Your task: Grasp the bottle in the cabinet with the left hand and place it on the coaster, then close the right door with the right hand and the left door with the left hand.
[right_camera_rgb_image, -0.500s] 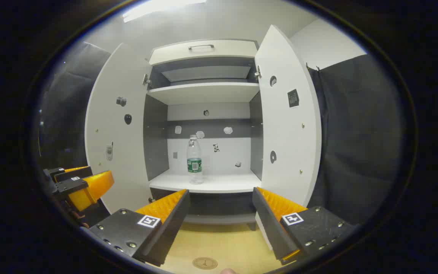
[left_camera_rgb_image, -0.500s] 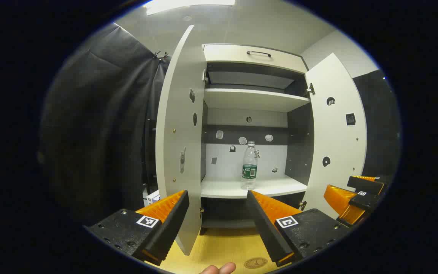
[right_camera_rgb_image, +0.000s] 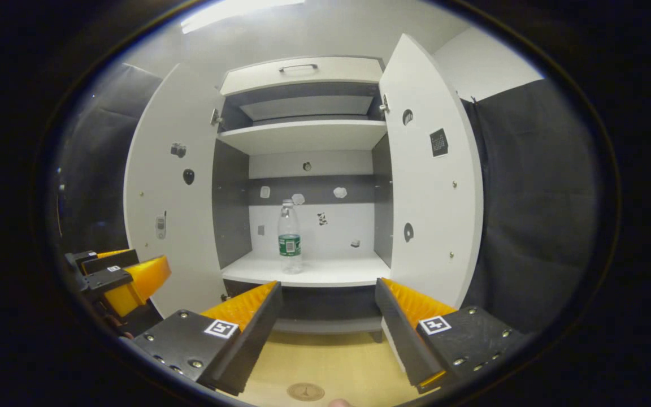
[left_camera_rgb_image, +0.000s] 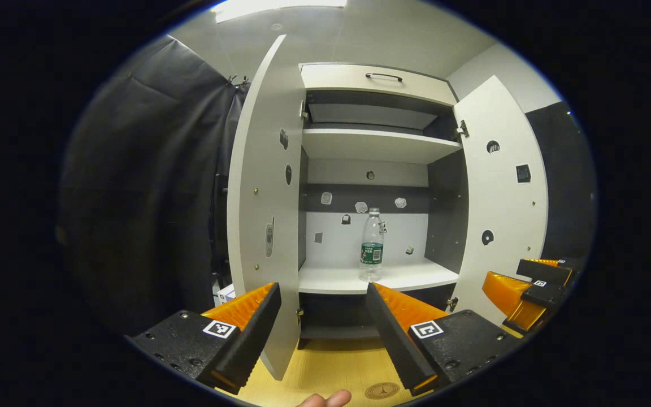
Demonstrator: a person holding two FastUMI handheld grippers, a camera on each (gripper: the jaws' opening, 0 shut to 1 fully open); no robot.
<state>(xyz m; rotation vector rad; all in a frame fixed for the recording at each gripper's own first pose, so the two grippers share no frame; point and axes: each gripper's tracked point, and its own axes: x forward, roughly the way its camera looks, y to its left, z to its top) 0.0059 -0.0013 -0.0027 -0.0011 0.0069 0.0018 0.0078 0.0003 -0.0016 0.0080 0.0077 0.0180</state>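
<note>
The clear plastic water bottle [left_camera_rgb_image: 371, 244] stands upright on the cabinet's lower white shelf [left_camera_rgb_image: 376, 279], near the middle of the frame in both views; it carries a green label band with a small white barcode patch, and the print on it is too small to read. The only other markings are the square black-and-white tags on top of the tool bodies, which carry patterns and no words. The left tool [left_camera_rgb_image: 322, 322] sits at the bottom of the left gripper view with its two fingers spread wide apart, holding nothing and touching nothing; the bottle is well beyond them, seen in the gap just above the inner finger on the right. The right tool [right_camera_rgb_image: 328, 319] at the bottom of the right gripper view is likewise spread wide and empty, well short of the shelf. Both cabinet doors stand open: the left door [left_camera_rgb_image: 263, 203] fills the centre-left of the left gripper view, and the right door [right_camera_rgb_image: 430, 181] stands right of centre in the right gripper view, each dotted with small stickers. A round coaster [left_camera_rgb_image: 381, 390] with a faint emblem lies on the pale wooden surface [left_camera_rgb_image: 331, 367] at the bottom edge. The left gripper view catches fingertips [left_camera_rgb_image: 325, 399] at its bottom edge and the other tool at lower right; the right gripper view shows the left tool at its lower left.
</note>
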